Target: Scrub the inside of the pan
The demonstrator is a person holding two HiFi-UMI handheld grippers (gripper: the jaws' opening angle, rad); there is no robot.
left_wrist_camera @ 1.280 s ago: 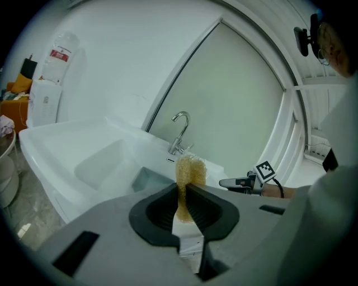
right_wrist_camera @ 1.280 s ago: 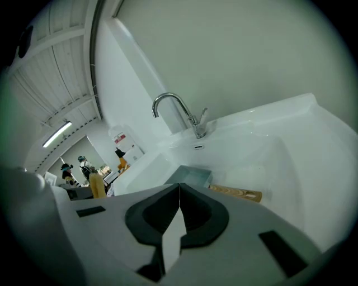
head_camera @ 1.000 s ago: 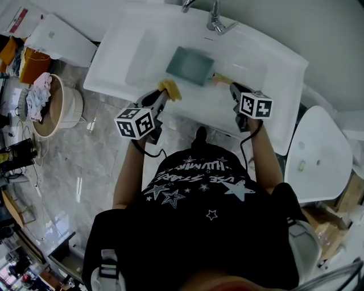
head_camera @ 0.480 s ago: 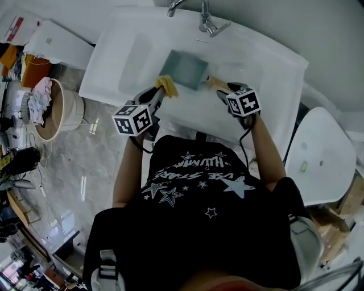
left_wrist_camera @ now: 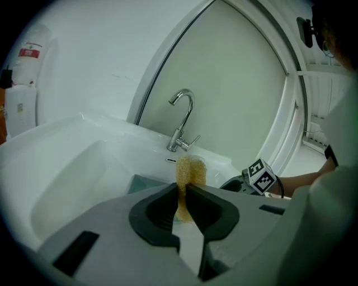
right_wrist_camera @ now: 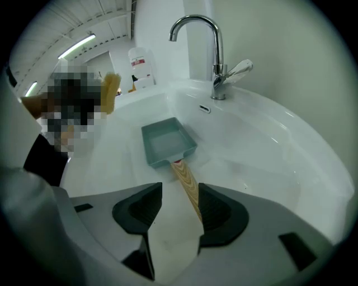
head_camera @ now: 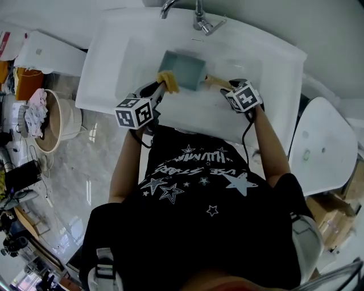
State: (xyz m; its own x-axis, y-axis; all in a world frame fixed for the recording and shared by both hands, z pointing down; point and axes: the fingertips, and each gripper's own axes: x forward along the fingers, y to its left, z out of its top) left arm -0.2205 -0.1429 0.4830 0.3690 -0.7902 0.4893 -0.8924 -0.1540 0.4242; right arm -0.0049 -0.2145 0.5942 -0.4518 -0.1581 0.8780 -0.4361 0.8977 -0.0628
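Note:
A square teal pan (head_camera: pixel 183 69) with a wooden handle (head_camera: pixel 214 83) lies in the white sink (head_camera: pixel 114 62). My left gripper (head_camera: pixel 161 86) is shut on a yellow sponge (head_camera: pixel 169 80), which sits at the pan's near left edge. In the left gripper view the sponge (left_wrist_camera: pixel 190 170) sticks up from the closed jaws of that gripper (left_wrist_camera: pixel 183 190), above the pan (left_wrist_camera: pixel 146 183). My right gripper (right_wrist_camera: pixel 179 195) is open and its jaws have just been closing a little. The wooden handle (right_wrist_camera: pixel 187 184) runs between them, close to the right one, toward the pan (right_wrist_camera: pixel 166 142).
A chrome faucet (head_camera: pixel 197 17) stands at the sink's far rim. On the floor to the left is a basket of cloths (head_camera: pixel 48 116). A white rounded stool or lid (head_camera: pixel 321 148) sits to the right. A white bottle (right_wrist_camera: pixel 141 67) stands at the back.
Both grippers moved in over the sink. The sponge went from beside the pan's corner to its near left edge. The right gripper tilted down over the handle.

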